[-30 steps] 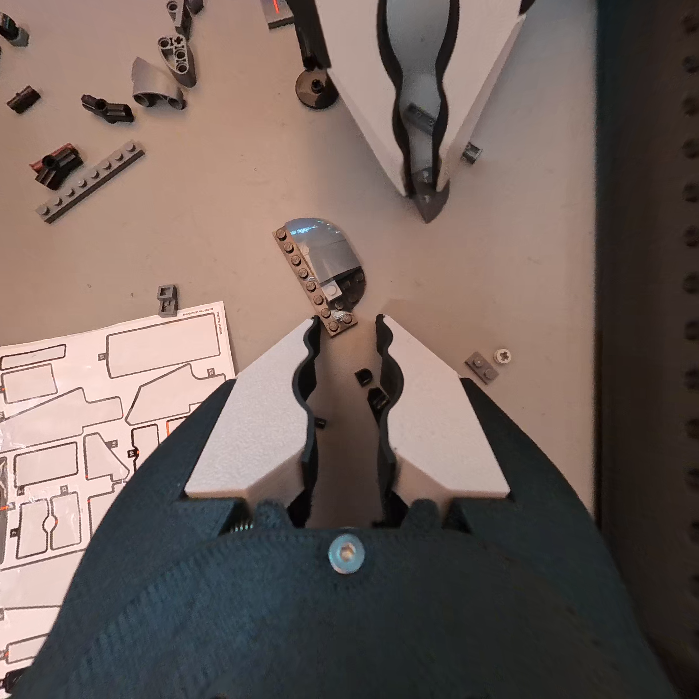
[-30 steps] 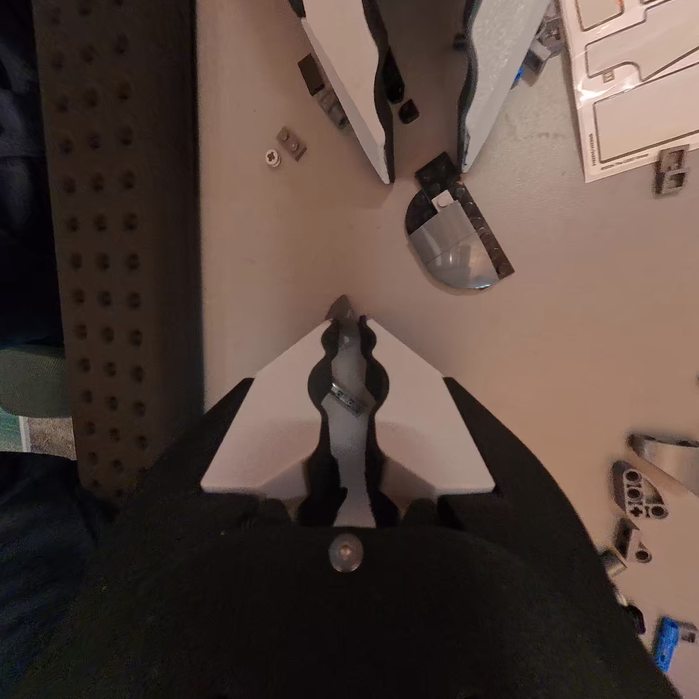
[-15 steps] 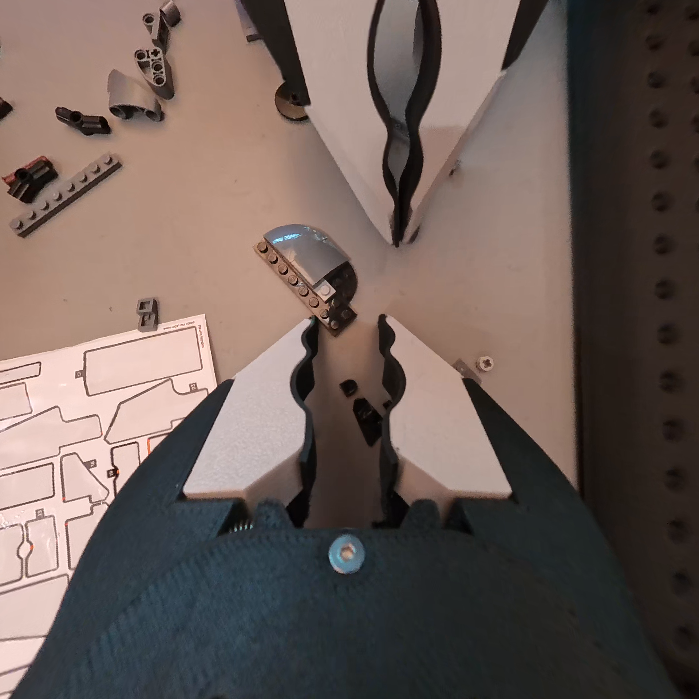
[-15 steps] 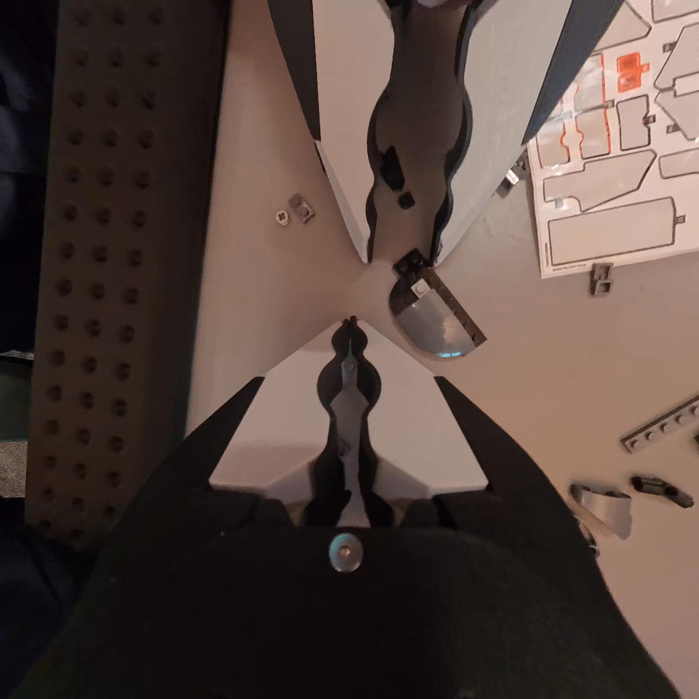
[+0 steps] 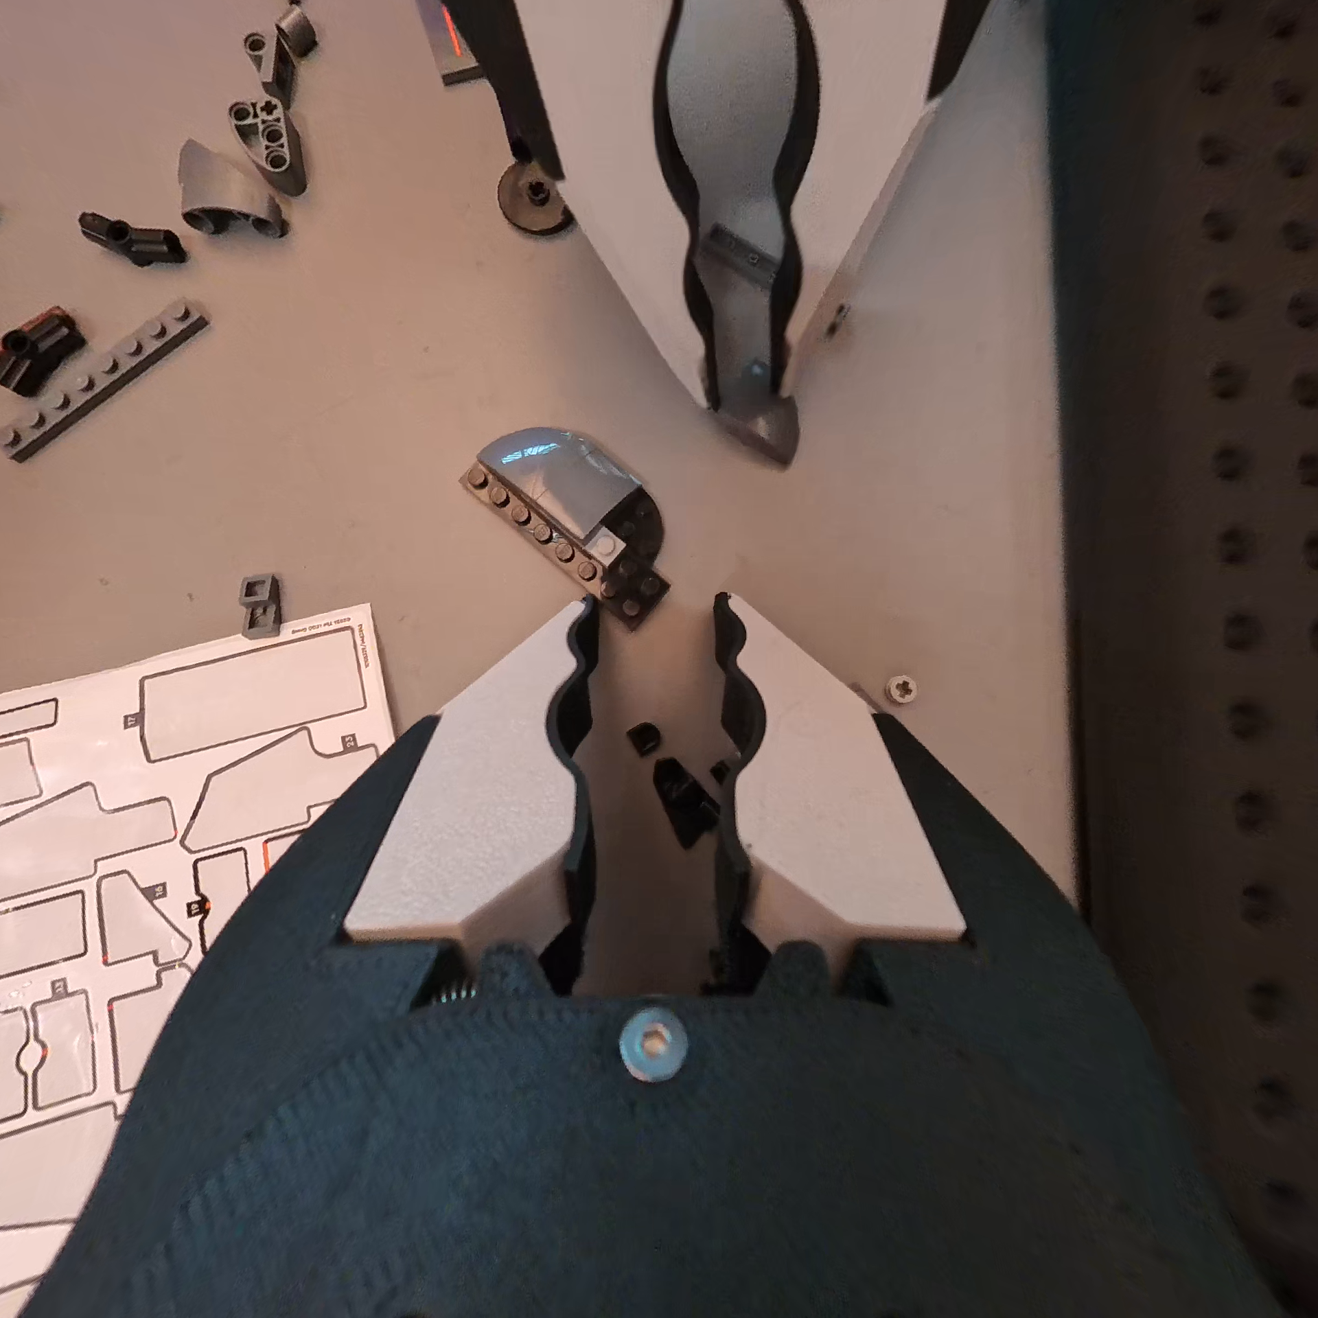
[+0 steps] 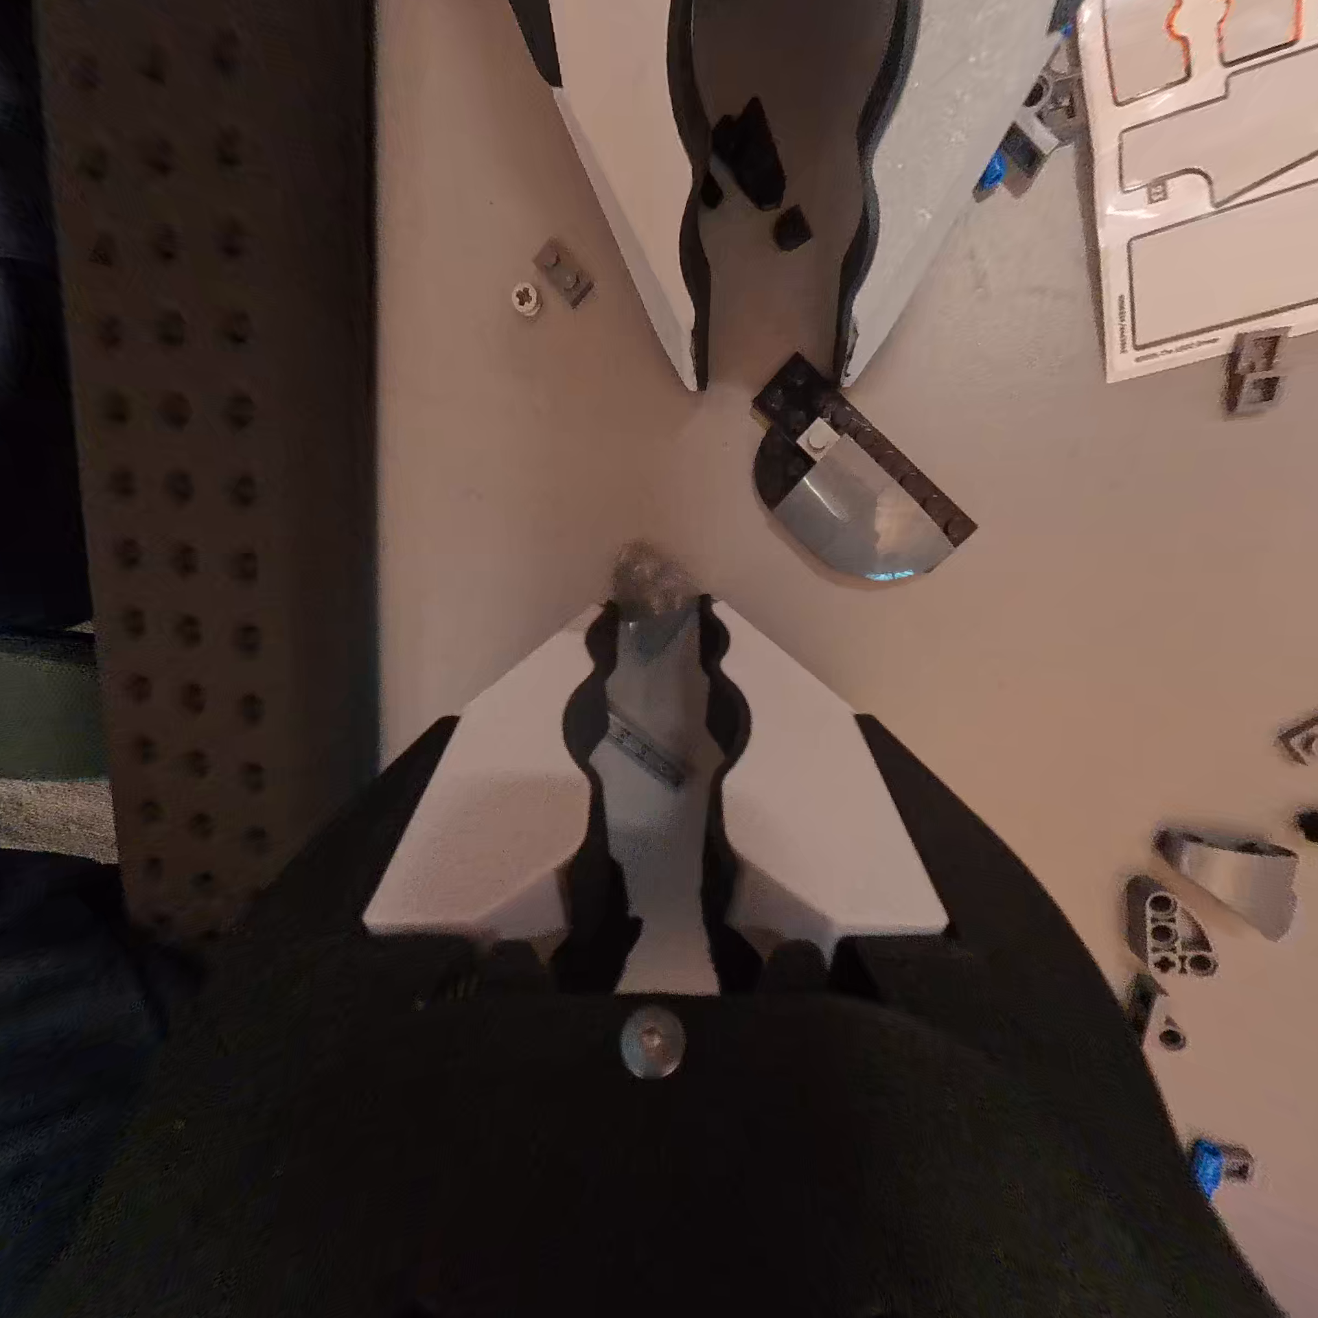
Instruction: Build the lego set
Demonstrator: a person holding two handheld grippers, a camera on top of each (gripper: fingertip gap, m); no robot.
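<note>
Early stage, we judge: only small sub-assembly (image 5: 570, 524) built (dark plates, grey curved slope). Left gripper (image 5: 650, 606) agape, empty, just beside it. Right gripper (image 6: 652, 606) clamps grey piece (image 6: 645, 570), probably wedge, near it; loose parts (image 5: 107, 364) beyond remain.

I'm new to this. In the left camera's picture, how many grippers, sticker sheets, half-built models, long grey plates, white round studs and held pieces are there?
Grippers: 2 (left gripper, right gripper)
Sticker sheet: 1
Half-built model: 1
Long grey plate: 1
White round stud: 1
Held grey piece: 1, in the right gripper
Total: 7
</note>
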